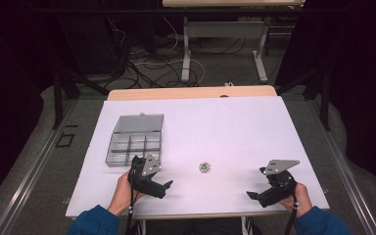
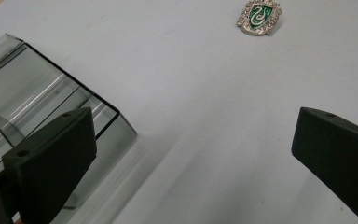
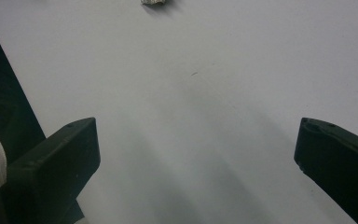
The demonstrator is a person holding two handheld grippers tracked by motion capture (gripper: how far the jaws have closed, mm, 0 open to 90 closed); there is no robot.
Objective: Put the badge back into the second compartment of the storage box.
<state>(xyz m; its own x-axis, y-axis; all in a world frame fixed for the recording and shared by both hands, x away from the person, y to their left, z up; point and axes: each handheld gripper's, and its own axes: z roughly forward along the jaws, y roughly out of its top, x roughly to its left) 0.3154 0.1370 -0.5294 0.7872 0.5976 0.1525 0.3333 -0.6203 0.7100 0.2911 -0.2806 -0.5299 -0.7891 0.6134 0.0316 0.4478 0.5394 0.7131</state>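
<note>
In the high view, a small silver-and-green crest-shaped metal badge [image 1: 204, 167] is seen lying flat on the white-covered counter [image 1: 235, 132], between the left tongs [image 1: 160, 186] and the right tongs [image 1: 255, 195], somewhat nearer the left; a clear smoky-grey plastic compartment box [image 1: 133, 145] with its lid laid back stands just beyond the left tongs. In the left gripper view, the jaws are held wide apart with nothing between them, the badge [image 2: 258, 17] is seen ahead toward the right jaw, well apart from both, and a corner of the box [image 2: 51, 109] is found beside the left jaw. In the right gripper view, the jaws are likewise spread wide and empty, and an edge of the badge [image 3: 154, 2] is glimpsed far ahead. The pickup is judged best approached with the left tongs: they should be centred over the badge, lowered until the tips meet the counter, and closed across the badge's narrower width, since so thin and flat a piece is easily skidded away.
</note>
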